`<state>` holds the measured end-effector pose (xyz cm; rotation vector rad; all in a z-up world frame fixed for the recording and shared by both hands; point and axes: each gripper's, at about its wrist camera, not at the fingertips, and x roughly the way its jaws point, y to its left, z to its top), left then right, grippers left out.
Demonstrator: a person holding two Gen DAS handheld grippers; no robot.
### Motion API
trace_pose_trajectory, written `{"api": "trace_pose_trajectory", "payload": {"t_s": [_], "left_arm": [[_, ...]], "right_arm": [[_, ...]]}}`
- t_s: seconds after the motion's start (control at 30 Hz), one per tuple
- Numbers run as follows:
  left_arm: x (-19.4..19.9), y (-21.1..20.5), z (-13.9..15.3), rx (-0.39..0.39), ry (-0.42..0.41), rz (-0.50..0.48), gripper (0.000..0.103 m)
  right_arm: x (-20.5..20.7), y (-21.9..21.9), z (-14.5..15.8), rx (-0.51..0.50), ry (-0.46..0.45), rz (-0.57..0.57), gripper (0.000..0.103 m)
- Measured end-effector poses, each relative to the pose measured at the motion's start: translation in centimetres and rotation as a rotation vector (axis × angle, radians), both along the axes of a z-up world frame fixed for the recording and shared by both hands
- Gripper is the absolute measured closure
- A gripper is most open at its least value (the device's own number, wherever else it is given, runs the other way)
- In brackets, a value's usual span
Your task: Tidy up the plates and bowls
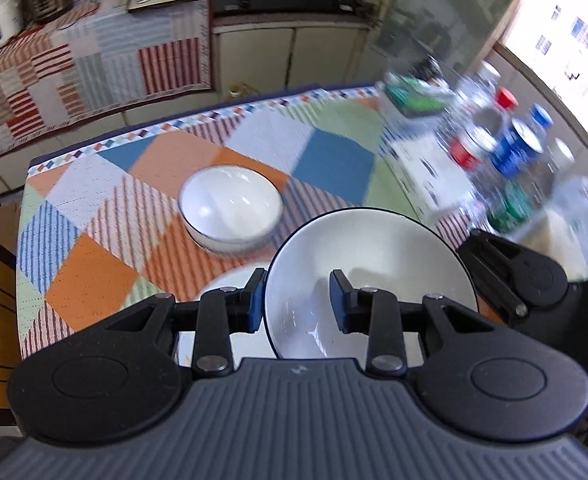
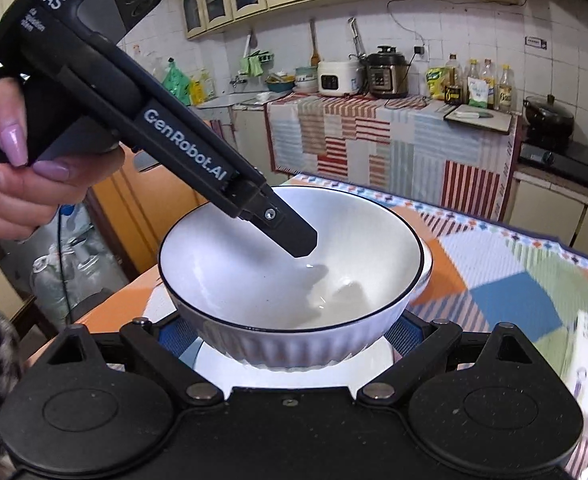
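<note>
A white bowl with a thin black rim (image 1: 374, 248) hangs just above the patchwork tablecloth (image 1: 93, 280), held by both grippers. My left gripper (image 1: 298, 300) grips its near wall, with one blue pad outside the rim and the other inside. In the right wrist view that inner finger (image 2: 300, 238) dips into the bowl (image 2: 253, 280). My right gripper (image 2: 289, 334) clasps the ribbed lower body, a blue pad on each side. A white plate (image 2: 294, 376) lies right under the bowl. A second white bowl (image 1: 229, 208) stands upright farther back on the cloth.
Bottles and cans (image 1: 506, 148) and a white box (image 1: 426, 168) crowd the table's right side. The table's far edge (image 1: 197, 120) faces a counter with a cooker (image 2: 386, 72). A person's hand (image 2: 13, 184) holds the left gripper's handle.
</note>
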<state>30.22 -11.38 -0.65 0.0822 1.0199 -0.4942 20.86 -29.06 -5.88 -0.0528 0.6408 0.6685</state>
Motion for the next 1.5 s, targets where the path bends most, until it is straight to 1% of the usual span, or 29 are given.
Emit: {"api": "trace_pose_trajectory", "payload": {"t_s": [0.1,0.2,0.3,0.37,0.43,0.5,0.57,0.6,0.63,0.7,0.77,0.9,1.0,1.1,1.17,1.3,1.4,1.5], "left_arm": [[2.4,1.0,0.0,-0.02,-0.006,0.058,0.072],[4.6,1.9,0.0,-0.044,-0.027,0.095,0.072],[6.0,2.0,-0.2,-0.011,-0.079,0.088,0.072],[7.0,2.2,-0.6,-0.002,-0.091,0.085,0.072],[8.0,2.7,-1.2,-0.007,-0.09,0.08,0.072],[9.1,3.4,-1.9,-0.045,-0.081,0.104,0.072],[10.0,3.9,-2.8,-0.071,-0.068,0.121,0.072],[10.3,4.0,-3.4,-0.075,-0.062,0.129,0.072],[10.6,4.0,-4.1,-0.074,-0.058,0.136,0.072],[11.0,3.9,-5.5,-0.059,-0.053,0.15,0.072],[11.5,3.7,-6.9,-0.036,-0.052,0.156,0.072],[12.3,3.8,-8.7,-0.038,-0.032,0.179,0.072],[12.5,3.6,-9.5,-0.03,-0.026,0.182,0.072],[12.8,3.0,-9.9,-0.006,-0.03,0.177,0.072],[12.9,2.5,-10.0,0.006,-0.034,0.175,0.072],[13.0,1.6,-10.6,0.063,-0.026,0.154,0.072],[12.8,1.6,-10.9,0.087,-0.028,0.164,0.072],[12.5,1.5,-11.0,0.125,-0.053,0.163,0.072]], "right_arm": [[1.7,0.7,0.1,0.0,-0.027,-0.023,0.005],[3.8,1.4,0.2,0.004,-0.042,-0.044,0.005],[6.5,2.0,0.1,0.003,-0.038,-0.041,0.005],[8.2,2.2,-0.1,0.003,-0.033,-0.03,0.005],[9.9,2.4,-0.3,-0.016,-0.039,-0.015,0.005],[11.4,2.2,-0.9,-0.015,-0.059,0.005,0.005],[12.8,2.2,-1.6,0.001,-0.017,0.013,0.005],[13.4,2.5,-2.1,-0.017,0.0,0.021,0.005],[13.7,2.9,-2.5,-0.057,-0.008,0.03,0.005],[14.2,3.8,-3.3,-0.139,-0.027,0.05,0.005],[15.2,4.1,-4.2,-0.164,0.009,0.062,0.005],[16.6,4.7,-5.2,-0.207,0.069,0.076,0.006],[16.6,4.7,-5.3,-0.207,0.123,0.071,0.006],[17.2,4.2,-5.5,-0.187,0.168,0.061,0.006],[17.3,4.1,-5.8,-0.19,0.173,0.044,0.006],[17.0,4.4,-6.5,-0.236,0.172,0.013,0.006],[17.0,4.6,-6.7,-0.262,0.157,0.02,0.005],[17.2,4.7,-6.7,-0.268,0.157,0.024,0.005]]}}
